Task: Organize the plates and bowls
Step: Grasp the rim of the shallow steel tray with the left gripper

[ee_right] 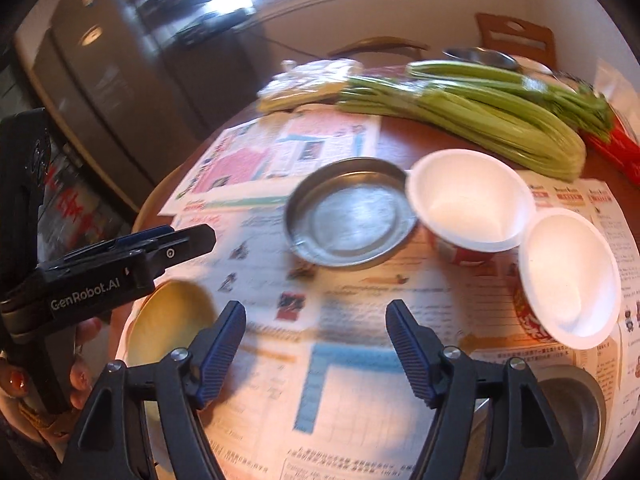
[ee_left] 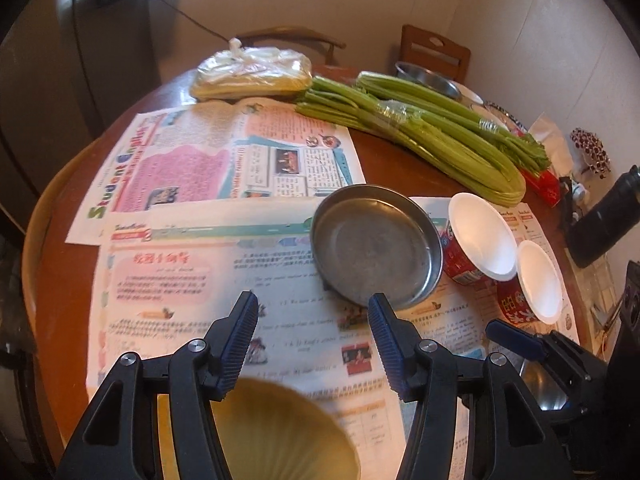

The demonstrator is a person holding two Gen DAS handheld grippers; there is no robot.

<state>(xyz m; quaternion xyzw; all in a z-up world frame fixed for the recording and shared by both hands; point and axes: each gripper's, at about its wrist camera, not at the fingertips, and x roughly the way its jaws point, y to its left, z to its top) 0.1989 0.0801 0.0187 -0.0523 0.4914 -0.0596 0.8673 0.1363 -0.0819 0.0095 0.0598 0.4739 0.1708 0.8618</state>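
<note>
Left wrist view: left gripper (ee_left: 312, 314) hangs open over newspaper (ee_left: 192, 280), nothing between its jaws. A metal pan (ee_left: 376, 246) lies just past the tip at 1 o'clock, apart from it. Two white foam bowls (ee_left: 482, 236) sit at the pan's 3 o'clock, the nearer one beside its rim. A yellow plate (ee_left: 280, 432) shows at 6 o'clock, under the gripper.

Right wrist view: right gripper (ee_right: 316, 326) open w/ nothing held. Pan at 12 o'clock, well apart; bowls at 1–2 o'clock; another metal dish (ee_right: 576, 404) at 4 o'clock, partly hidden.

Step, by judgement: approach, nothing gathered yet. Next move prob. needs one gripper lowered onto a rim, e.g. the pan's, then closed.
</note>
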